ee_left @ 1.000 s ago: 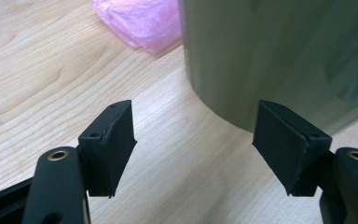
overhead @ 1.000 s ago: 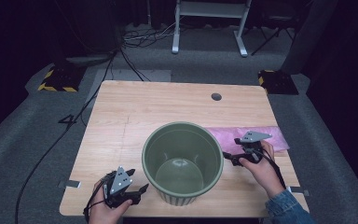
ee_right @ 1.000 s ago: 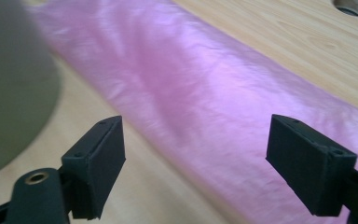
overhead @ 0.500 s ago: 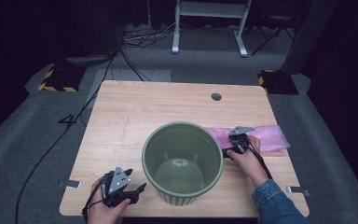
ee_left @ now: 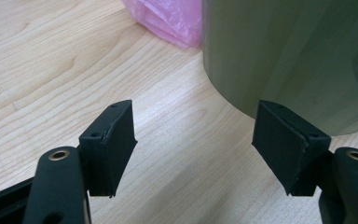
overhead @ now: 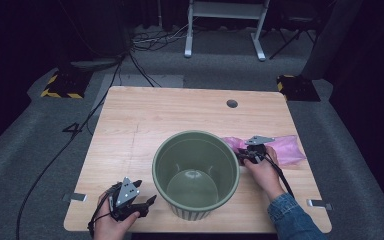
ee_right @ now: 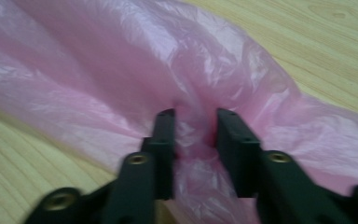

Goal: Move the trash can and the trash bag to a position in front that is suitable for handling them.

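A tall green bucket (overhead: 196, 172) stands upright mid-table, and I see nothing inside it. A crumpled pink plastic bag (overhead: 287, 149) lies flat on the wood just right of it. My right gripper (overhead: 242, 156) rests on the bag's left end, close to the bucket's rim. In the right gripper view its jaws (ee_right: 195, 116) are shut on a bunched fold of the pink bag (ee_right: 121, 70). My left gripper (overhead: 147, 202) sits low by the bucket's front left, open. The left gripper view shows its jaws (ee_left: 196, 140) wide apart with nothing between them, the bucket wall (ee_left: 298, 56) just ahead and the bag (ee_left: 172, 18) beyond.
The wooden table (overhead: 145, 120) has a round cable hole (overhead: 232, 103) near its far edge. Grey carpet surrounds it, with cables and a white stand base (overhead: 225, 30) behind. A yellow-black striped block (overhead: 62, 87) sits on the floor at far left.
My right gripper has moved left along the bag towards the bucket and has taken hold of a fold. The left gripper has barely moved.
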A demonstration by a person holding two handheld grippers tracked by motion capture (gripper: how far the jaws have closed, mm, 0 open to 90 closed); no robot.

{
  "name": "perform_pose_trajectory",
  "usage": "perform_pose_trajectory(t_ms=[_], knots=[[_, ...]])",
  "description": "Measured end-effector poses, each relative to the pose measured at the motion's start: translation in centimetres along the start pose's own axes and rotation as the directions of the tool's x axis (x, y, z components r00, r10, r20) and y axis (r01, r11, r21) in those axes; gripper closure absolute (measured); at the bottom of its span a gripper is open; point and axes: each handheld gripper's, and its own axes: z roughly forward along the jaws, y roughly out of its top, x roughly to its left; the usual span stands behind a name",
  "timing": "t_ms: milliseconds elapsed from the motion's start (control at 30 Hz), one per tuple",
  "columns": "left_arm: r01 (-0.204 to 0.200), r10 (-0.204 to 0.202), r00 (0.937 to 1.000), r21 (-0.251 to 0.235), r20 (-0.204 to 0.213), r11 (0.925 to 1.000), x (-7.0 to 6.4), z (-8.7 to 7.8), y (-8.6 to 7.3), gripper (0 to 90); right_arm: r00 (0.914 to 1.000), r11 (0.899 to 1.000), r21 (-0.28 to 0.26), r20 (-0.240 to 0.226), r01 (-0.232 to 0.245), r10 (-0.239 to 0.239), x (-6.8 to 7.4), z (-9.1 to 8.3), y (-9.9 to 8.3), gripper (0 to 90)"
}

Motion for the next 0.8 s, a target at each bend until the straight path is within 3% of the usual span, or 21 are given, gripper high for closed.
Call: perform_pose_trajectory(t_ms=[167, 200, 300, 333, 467, 567, 800], knots=[[0.002, -0.002, 1.0000, -0.004, -0.001, 1.0000, 0.1, 0.0, 0.1, 29.8, 0.9993, 1.000, -0.006, -0.032, -0.021, 0.021, -0.6, -0.1, -0.2, 88.1], [0.003, -0.003, 1.0000, -0.005, 0.000, 1.0000, 0.2, 0.0, 0.1, 29.9, 0.9996, 1.000, -0.006, -0.028, 0.005, -0.006, -0.6, -0.5, -0.1, 88.5], [0.006, -0.006, 1.0000, -0.007, 0.000, 1.0000, 0.3, 0.0, 0.2, 29.9, 0.9993, 0.999, -0.037, -0.026, 0.024, -0.025, -0.4, -1.3, 0.1, 88.7], [0.007, -0.007, 1.0000, -0.010, 0.000, 0.9999, 0.3, 0.0, 0.3, 29.9, 0.9991, 0.997, -0.069, -0.027, 0.030, -0.032, -0.3, -2.1, 0.4, 88.7], [0.001, -0.001, 1.0000, -0.014, -0.001, 0.9999, 0.4, -0.1, 0.5, 29.9, 0.9987, 0.994, -0.104, -0.026, 0.042, -0.045, -0.4, -3.7, 0.7, 88.6], [0.006, -0.006, 1.0000, -0.019, 0.001, 0.9998, 0.4, -0.1, 0.7, 30.0, 0.9985, 0.988, -0.154, -0.048, 0.021, -0.029, -1.0, -5.8, 0.8, 88.6], [0.005, -0.005, 1.0000, -0.028, 0.001, 0.9996, 0.6, -0.2, 1.1, 30.0, 0.9992, 0.983, -0.181, -0.031, 0.020, -0.026, -2.1, -8.8, 0.7, 88.6]])
